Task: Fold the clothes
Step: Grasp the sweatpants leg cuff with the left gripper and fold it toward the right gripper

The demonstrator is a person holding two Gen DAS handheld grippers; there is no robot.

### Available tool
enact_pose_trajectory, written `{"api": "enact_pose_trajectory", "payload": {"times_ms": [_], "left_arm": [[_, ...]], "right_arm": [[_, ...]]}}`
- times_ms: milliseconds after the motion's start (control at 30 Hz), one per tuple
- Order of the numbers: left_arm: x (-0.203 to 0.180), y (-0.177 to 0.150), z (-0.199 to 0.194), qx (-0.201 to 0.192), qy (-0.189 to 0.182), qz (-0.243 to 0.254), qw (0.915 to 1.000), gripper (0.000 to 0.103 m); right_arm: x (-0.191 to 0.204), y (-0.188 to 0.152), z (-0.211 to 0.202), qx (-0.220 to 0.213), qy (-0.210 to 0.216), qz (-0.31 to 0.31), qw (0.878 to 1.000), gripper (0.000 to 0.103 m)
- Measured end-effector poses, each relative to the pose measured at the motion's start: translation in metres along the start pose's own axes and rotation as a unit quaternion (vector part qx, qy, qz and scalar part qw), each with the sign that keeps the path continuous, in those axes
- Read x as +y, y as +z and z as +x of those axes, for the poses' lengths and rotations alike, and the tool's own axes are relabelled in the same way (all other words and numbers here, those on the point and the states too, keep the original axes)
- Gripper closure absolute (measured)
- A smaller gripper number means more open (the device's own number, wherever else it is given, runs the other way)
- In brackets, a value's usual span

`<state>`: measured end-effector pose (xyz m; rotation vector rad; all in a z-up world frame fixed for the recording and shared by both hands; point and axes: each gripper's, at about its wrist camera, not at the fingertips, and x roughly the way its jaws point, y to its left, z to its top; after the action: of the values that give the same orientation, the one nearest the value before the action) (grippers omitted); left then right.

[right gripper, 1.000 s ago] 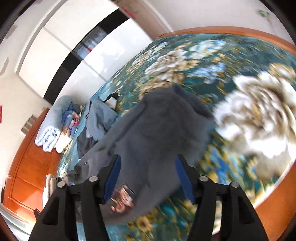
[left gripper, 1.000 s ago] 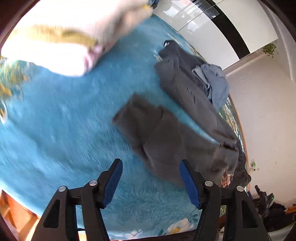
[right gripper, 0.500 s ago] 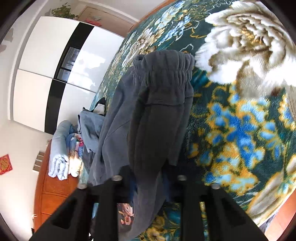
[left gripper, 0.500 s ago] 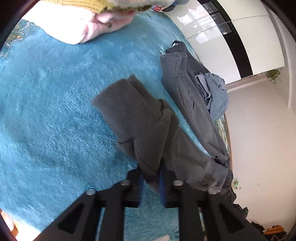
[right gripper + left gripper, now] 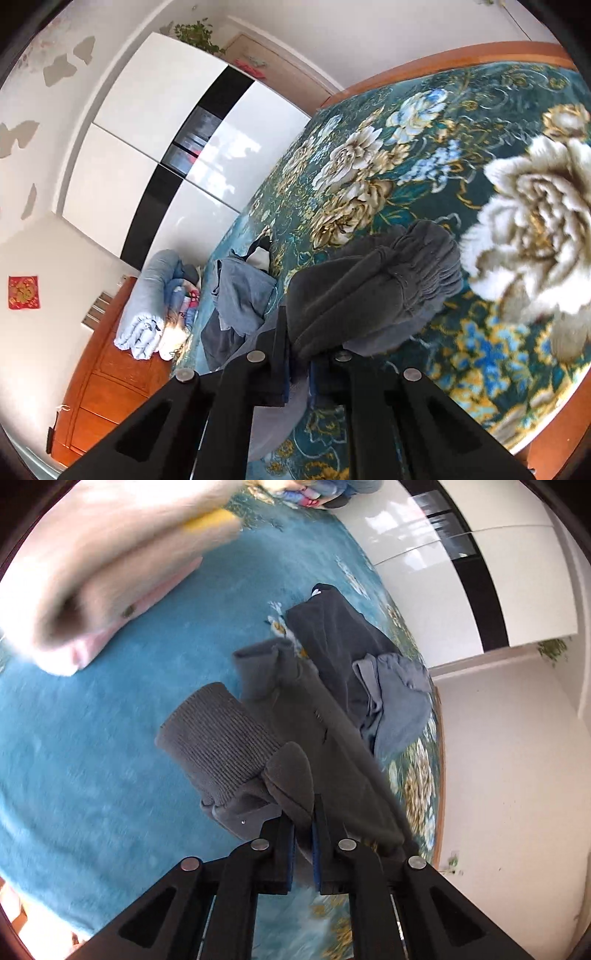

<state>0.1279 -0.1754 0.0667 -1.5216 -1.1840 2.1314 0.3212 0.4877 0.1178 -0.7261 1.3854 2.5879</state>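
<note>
- A white wardrobe (image 5: 155, 147) with a black strip stands against the wall.
- A red paper square (image 5: 24, 292) hangs left of it.
- A plant (image 5: 195, 35) sits atop it.

We see bright daylight in both views, with soft glare on the glossy white wardrobe doors (image 5: 207, 162). Fisheye bending curves every edge into a dark round border. In the left wrist view the cream folded bundle (image 5: 103, 568) and the blue blanket (image 5: 74, 760) smear with motion blur; centres stay sharp.
</note>
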Motion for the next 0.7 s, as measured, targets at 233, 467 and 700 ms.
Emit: {"api": "enact_pose_trajectory", "payload": {"times_ms": [233, 467, 700], "left_arm": [[-0.009, 0.086, 0.085, 0.046, 0.028, -0.128, 0.9903, 0.093], [-0.007, 0.139, 0.166, 0.055, 0.067, -0.173, 0.9812, 0.092], [0.012, 0.141, 0.171, 0.058, -0.028, -0.148, 0.9869, 0.063]], "right_arm": [[0.033, 0.056, 0.085, 0.061, -0.061, 0.003, 0.996, 0.094], [0.014, 0.085, 0.176, 0.102, -0.103, 0.031, 0.989, 0.089], [-0.019, 0.082, 0.213, 0.105, -0.113, 0.041, 0.987, 0.055]]}}
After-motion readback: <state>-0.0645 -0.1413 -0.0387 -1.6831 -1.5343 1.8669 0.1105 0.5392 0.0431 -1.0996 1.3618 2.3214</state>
